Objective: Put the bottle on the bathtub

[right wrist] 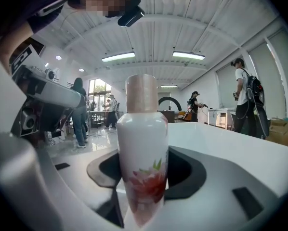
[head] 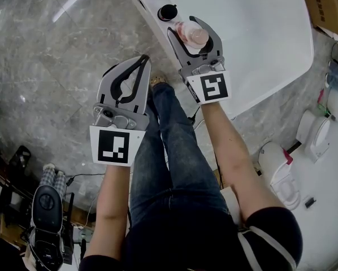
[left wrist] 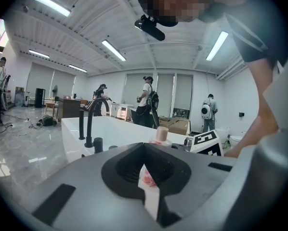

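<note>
1. So that it can stand on the bathtub point(head: 259, 33), our right gripper point(head: 182, 25) squeezes the bottle point(right wrist: 143, 148) upright between its jaws, with the white rim just under it.
2. Our left gripper point(head: 142, 60) is shut and empty, off to the side.

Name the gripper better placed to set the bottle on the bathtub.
Right: the right gripper grips the bottle upright at the bathtub edge. The left gripper is shut and empty, over the floor.

no readable text, labels, numbers or signs visible
</note>
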The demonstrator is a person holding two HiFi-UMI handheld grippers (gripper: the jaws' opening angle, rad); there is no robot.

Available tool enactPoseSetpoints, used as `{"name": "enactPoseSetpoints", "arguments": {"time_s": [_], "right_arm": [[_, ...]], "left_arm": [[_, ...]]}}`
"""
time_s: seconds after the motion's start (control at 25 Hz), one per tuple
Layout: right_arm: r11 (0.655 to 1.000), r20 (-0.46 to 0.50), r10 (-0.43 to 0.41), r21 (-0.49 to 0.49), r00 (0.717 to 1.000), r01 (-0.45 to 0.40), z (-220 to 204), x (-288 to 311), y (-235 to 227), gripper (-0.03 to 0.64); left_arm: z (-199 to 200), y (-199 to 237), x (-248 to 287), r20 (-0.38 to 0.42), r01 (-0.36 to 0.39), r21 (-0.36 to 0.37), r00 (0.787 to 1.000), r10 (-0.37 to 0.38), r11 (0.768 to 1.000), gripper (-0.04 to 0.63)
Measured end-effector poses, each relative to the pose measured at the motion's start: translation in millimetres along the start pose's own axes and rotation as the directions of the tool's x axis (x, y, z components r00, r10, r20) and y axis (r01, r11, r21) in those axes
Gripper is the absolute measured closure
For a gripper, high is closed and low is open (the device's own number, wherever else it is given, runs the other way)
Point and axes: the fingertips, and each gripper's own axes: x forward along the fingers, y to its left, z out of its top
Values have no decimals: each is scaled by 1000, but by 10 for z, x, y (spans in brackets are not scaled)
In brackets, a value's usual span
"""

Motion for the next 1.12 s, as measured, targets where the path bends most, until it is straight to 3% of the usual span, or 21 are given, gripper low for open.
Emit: {"name": "enactPoseSetpoints", "arguments": {"time_s": [0.12, 0.24, 0.4, 0.72, 0.76, 0.8, 0.84, 0.88, 0.96, 1.12], "right_arm": [[1000, -19, 8, 12, 1000, -8, -24, -3, 14, 379], [999, -61, -11, 37, 998, 13, -69, -59, -10, 299], [997, -89, -40, 70, 995, 46, -27, -308, 25, 293], [987, -62, -102, 116, 993, 109, 720, -935, -6, 295], [987, -52, -107, 116, 993, 112, 872, -1003, -10, 306], [987, -40, -112, 115, 993, 116, 1029, -1067, -15, 363], [986, -27, -117, 113, 993, 119, 1190, -1127, -19, 473], [986, -13, -120, 113, 993, 121, 1350, -1187, -13, 528], [986, 8, -122, 113, 992, 120, 1659, -1316, 28, 566], [991, 46, -109, 89, 993, 104, 2301, -1559, 180, 580]], "left_arm": [[14, -32, -16, -1, 1, 1, 1000, -1, 1000, 574], [74, -78, -50, 4, 6, 6, 1000, -6, 1000, 574], [226, -106, -130, 19, 3, 15, 1000, -4, 1000, 574], [855, -186, -464, 90, -54, 17, 995, 52, 998, 574], [966, -207, -520, 100, -61, 21, 993, 58, 998, 574], [1083, -228, -574, 112, -67, 28, 992, 64, 997, 574], [1202, -250, -628, 124, -74, 36, 990, 69, 997, 574], [1319, -275, -688, 136, -80, 45, 988, 73, 996, 574], [1531, -333, -839, 152, -93, 60, 985, 83, 994, 574], [1891, -389, -1205, 144, -154, 92, 980, 140, 984, 574]]}}
